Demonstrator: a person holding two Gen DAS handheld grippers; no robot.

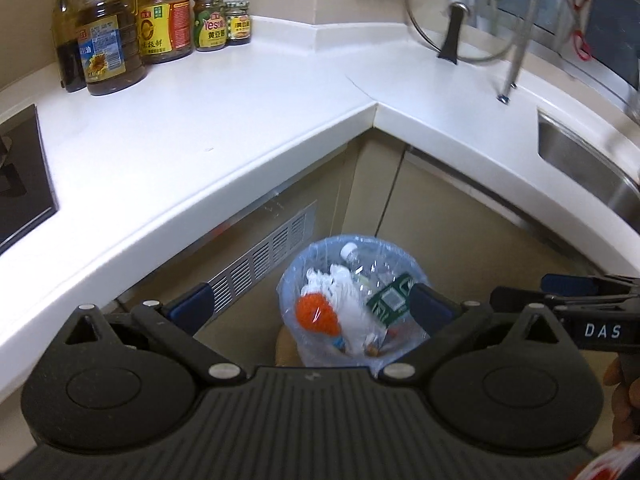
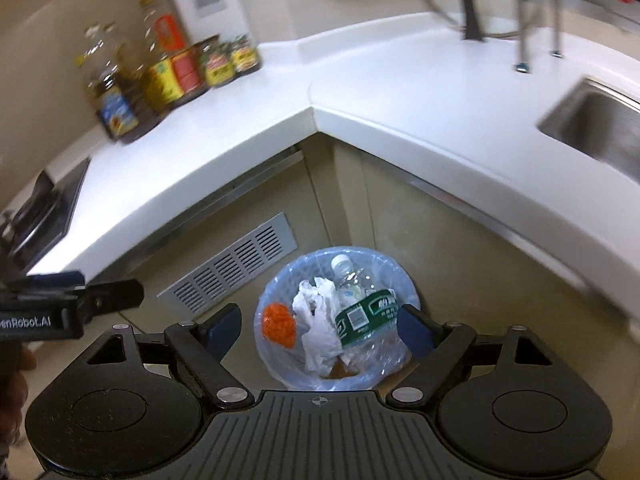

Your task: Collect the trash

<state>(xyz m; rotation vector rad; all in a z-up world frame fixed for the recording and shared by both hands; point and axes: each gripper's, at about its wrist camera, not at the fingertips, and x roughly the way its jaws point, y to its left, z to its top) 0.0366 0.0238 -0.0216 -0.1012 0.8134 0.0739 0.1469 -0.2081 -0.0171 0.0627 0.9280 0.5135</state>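
A trash bin (image 1: 294,280) (image 2: 276,356) lined with a clear blue bag stands on the floor in the counter's inner corner. Inside lie a plastic bottle with a green label (image 1: 372,276) (image 2: 360,308), crumpled white tissue (image 1: 344,304) (image 2: 318,328) and an orange piece (image 1: 316,314) (image 2: 279,325). My left gripper (image 1: 310,308) is open and empty, held above the bin. My right gripper (image 2: 318,326) is open and empty too, above the bin; it also shows at the right edge of the left wrist view (image 1: 568,292). The left gripper shows at the left edge of the right wrist view (image 2: 100,294).
A white L-shaped countertop (image 1: 224,120) (image 2: 400,100) wraps the corner. Oil bottles and jars (image 1: 160,24) (image 2: 168,76) stand at its back left. A stove (image 1: 20,176) is at left, a steel sink (image 1: 592,168) (image 2: 600,124) at right, a pot lid rack (image 1: 460,20) behind. A vent grille (image 2: 232,268) is in the cabinet.
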